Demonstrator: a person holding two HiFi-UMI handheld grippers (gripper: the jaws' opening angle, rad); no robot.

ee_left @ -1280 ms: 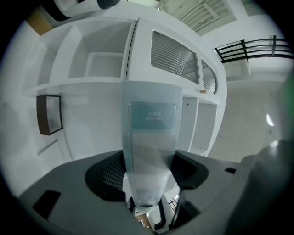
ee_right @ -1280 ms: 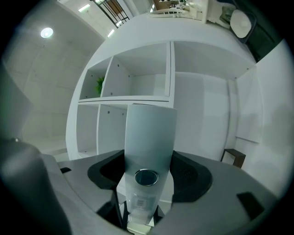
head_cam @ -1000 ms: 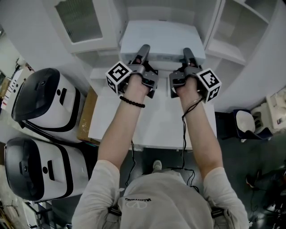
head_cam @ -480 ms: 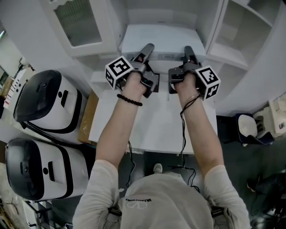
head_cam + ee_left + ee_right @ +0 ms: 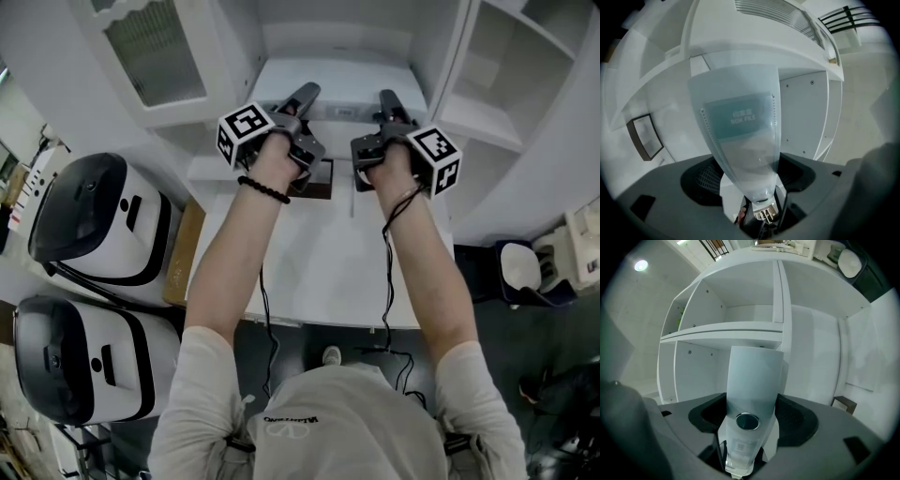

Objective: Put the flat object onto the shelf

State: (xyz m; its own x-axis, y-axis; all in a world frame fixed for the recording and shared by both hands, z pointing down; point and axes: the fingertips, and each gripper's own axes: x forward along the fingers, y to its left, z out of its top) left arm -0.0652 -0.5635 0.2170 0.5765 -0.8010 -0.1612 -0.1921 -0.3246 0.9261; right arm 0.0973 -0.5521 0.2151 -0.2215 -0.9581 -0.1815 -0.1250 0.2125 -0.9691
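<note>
The flat object is a pale translucent box file [image 5: 337, 80], held level between both grippers in front of the white shelf unit [image 5: 487, 89]. My left gripper [image 5: 302, 98] is shut on its left end. In the left gripper view the file [image 5: 740, 122] runs out from between the dark pads [image 5: 704, 176], and the jaws have just been closing slightly on it. My right gripper [image 5: 386, 101] is shut on the right end. There the file's spine [image 5: 752, 380], with a round finger hole, sits between the jaws. A shelf board [image 5: 726, 329] lies just beyond.
A white table [image 5: 319, 253] lies below my arms, with a small dark picture frame [image 5: 314, 178] on it. A glass-panelled cabinet door [image 5: 155, 47] stands open at the upper left. Two white-and-black machines [image 5: 84, 216] and a cardboard box [image 5: 178, 248] stand left of the table.
Both grippers have carried the file away from me toward the shelf unit and slightly up. The dark frame on the table now shows behind the left hand.
</note>
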